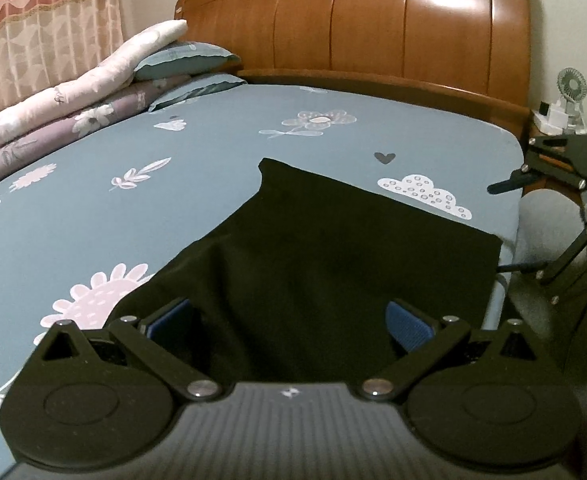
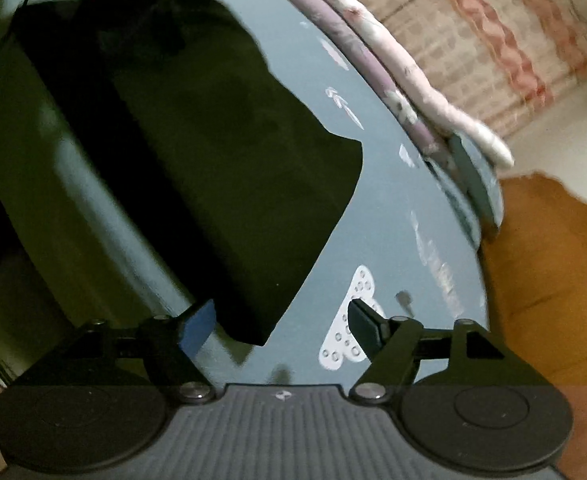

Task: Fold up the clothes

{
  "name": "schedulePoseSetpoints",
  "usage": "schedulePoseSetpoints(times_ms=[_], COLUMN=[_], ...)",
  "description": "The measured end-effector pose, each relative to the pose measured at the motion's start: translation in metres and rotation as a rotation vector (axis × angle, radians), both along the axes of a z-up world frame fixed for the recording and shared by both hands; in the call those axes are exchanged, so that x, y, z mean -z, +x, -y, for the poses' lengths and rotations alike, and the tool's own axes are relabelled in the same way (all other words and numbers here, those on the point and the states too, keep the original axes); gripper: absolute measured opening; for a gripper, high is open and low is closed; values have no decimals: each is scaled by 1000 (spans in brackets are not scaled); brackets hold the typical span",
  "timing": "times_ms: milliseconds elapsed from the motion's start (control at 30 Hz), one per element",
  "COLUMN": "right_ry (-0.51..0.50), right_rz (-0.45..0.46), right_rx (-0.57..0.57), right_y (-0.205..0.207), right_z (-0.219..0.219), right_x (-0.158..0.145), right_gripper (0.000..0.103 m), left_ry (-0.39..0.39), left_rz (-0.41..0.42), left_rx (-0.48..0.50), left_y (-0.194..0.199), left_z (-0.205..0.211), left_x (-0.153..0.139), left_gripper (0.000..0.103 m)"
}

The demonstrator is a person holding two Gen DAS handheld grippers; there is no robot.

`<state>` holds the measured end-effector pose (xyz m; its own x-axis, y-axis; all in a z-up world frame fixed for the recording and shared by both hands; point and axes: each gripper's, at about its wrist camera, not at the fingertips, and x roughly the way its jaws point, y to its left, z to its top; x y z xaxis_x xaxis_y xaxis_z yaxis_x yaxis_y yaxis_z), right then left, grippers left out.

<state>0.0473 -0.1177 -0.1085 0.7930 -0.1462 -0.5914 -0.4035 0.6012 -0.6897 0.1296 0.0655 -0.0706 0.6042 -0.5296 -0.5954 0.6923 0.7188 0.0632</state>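
A black garment [image 1: 333,248] lies spread flat on the blue-grey flowered bed sheet [image 1: 173,152]. My left gripper [image 1: 289,320] is open and sits low over the garment's near end, with the cloth lying between its blue pads [image 1: 409,326]. In the left wrist view, my right gripper [image 1: 501,228] hovers open at the garment's far right corner, by the bed edge. The right wrist view is blurred. There my right gripper [image 2: 281,326] stands open, with the corner of the black garment [image 2: 233,168] lying loose between its fingers [image 2: 197,326].
Folded floral quilts [image 1: 65,112] and pillows [image 1: 185,60] are stacked along the far side of the bed, under a curtain [image 1: 41,20]. A wooden headboard [image 1: 373,20] stands behind. A nightstand with a small fan [image 1: 571,84] is beyond the bed's corner.
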Motion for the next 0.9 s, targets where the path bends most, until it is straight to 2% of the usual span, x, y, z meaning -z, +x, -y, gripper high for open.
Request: schedulePoseSetpoints(times_ms=[367, 567, 900], right_ry=[-148, -121, -205], right_rz=[92, 111, 138], right_rx=[-94, -58, -194], right_y=[7, 11, 2], right_z=[-15, -9, -47], right_x=[3, -6, 12], right_gripper=[84, 86, 86], left_ry=[-15, -24, -28], left_rz=[1, 31, 33], left_rx=[-5, 59, 36], left_y=[1, -10, -9], left_z=[-1, 3, 0], left_x=[-2, -6, -8], left_gripper=[102, 102, 102])
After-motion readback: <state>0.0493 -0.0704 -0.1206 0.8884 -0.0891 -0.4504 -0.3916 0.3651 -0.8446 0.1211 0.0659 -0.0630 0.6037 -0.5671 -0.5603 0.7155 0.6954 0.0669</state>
